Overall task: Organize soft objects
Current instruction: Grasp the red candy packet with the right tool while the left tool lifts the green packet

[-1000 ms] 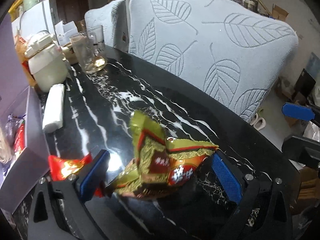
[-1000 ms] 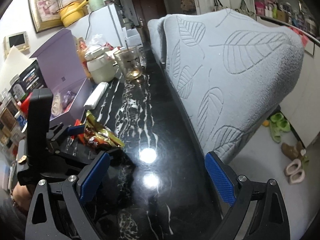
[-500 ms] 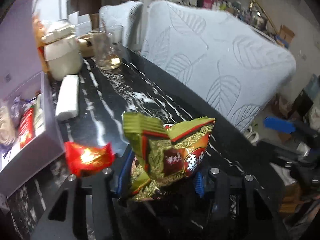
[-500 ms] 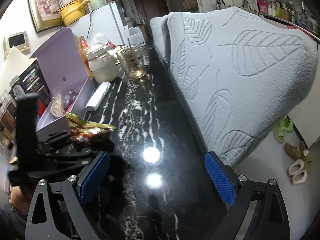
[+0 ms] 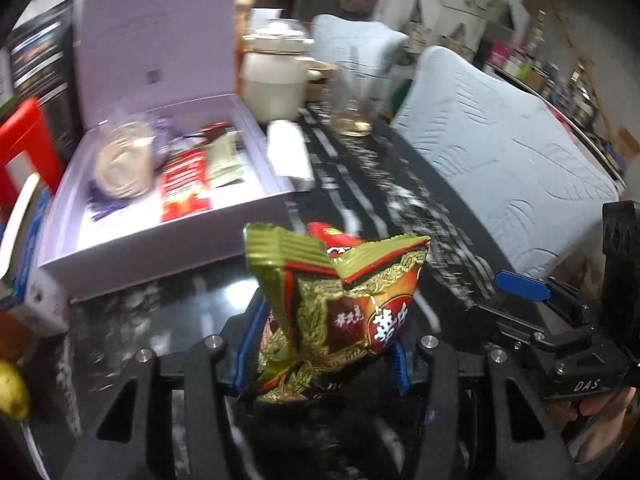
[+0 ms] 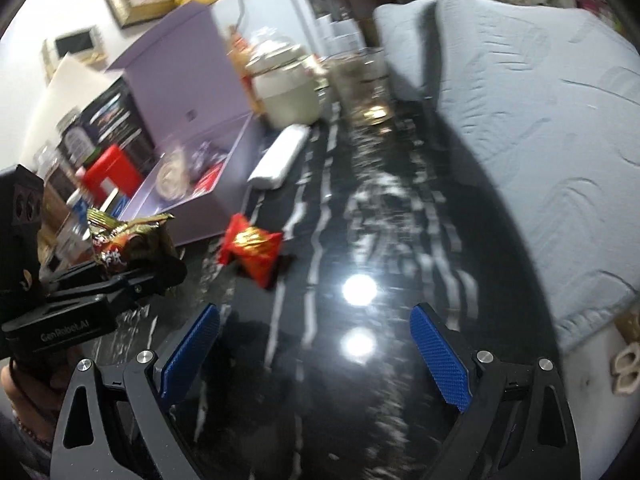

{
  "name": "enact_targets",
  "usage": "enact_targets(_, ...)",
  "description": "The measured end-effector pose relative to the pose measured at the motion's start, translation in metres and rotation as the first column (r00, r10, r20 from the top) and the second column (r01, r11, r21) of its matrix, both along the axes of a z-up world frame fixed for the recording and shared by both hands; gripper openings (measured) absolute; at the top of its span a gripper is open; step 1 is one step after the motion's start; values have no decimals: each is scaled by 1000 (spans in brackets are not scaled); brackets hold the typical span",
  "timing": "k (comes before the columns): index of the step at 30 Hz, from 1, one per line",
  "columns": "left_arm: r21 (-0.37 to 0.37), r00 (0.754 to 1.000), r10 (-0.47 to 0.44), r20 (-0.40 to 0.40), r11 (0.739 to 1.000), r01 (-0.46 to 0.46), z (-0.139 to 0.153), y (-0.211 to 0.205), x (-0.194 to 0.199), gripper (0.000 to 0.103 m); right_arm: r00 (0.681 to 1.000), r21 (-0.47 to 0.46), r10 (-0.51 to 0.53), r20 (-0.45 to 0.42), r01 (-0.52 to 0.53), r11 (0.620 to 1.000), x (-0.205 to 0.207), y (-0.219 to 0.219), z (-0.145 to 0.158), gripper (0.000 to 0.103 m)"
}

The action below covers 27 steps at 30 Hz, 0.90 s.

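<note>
A: The left tongs are clamped tight on the green-and-red snack packet, gripping its lower half so the crimped top edge stands up above the fingers. The packet is clear of the desk.

B: And the lavender box?

A: Open, lid tipped back, ahead and to the left of the packet in the left wrist view. Other wrapped snacks already lie inside. Its near wall sits between the tongs and the interior, so the packet likely has to pass over that wall before release.

B: What about the other side?

A: The right tongs are spread wide with nothing between them, hovering over the dark marbled desk. The red candy packet lies flat on the desk ahead of them and slightly left, just beside the box's near corner, its long axis running roughly crosswise in the right wrist view.

B: So which hand is nearer the red one?

A: Judging from the views, the right; the left is occupied and points toward the box.
</note>
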<state>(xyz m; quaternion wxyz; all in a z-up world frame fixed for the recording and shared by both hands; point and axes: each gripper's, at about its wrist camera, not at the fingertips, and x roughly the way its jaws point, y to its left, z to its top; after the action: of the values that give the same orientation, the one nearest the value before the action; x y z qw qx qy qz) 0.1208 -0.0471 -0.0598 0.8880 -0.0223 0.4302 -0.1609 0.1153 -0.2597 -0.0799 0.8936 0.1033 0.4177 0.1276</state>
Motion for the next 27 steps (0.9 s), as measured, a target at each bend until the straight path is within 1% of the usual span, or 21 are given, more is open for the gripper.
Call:
enact_targets(7,-21,993,117,-21,993,-117,-5,43,-5,51,995,-31,104,0,-104,994,32,39,-8,97)
enact_targets(11,-27,988,152,-30,988,-153,-10,57,-4,51,990,-75,142,-5,-142,987,51,55,-16,97)
enact_targets(16,-46,985,164,-52,985,-167,-16,63,2,51,978,-150,206,-18,-206,967,70,72,-27,97)
enact_targets(19,-54,985,164,-57,984,-167,-17,62,2,51,971,-160,237,-25,-238,958,78,77,-30,97)
enact_targets(25,-56,984,168,-63,984,-171,-18,64,2,51,964,-199,262,-46,-265,943,91,84,-37,96)
enact_targets(27,-56,983,171,-65,983,-175,-18,65,1,51,961,-208,273,-52,-278,938,92,88,-40,93)
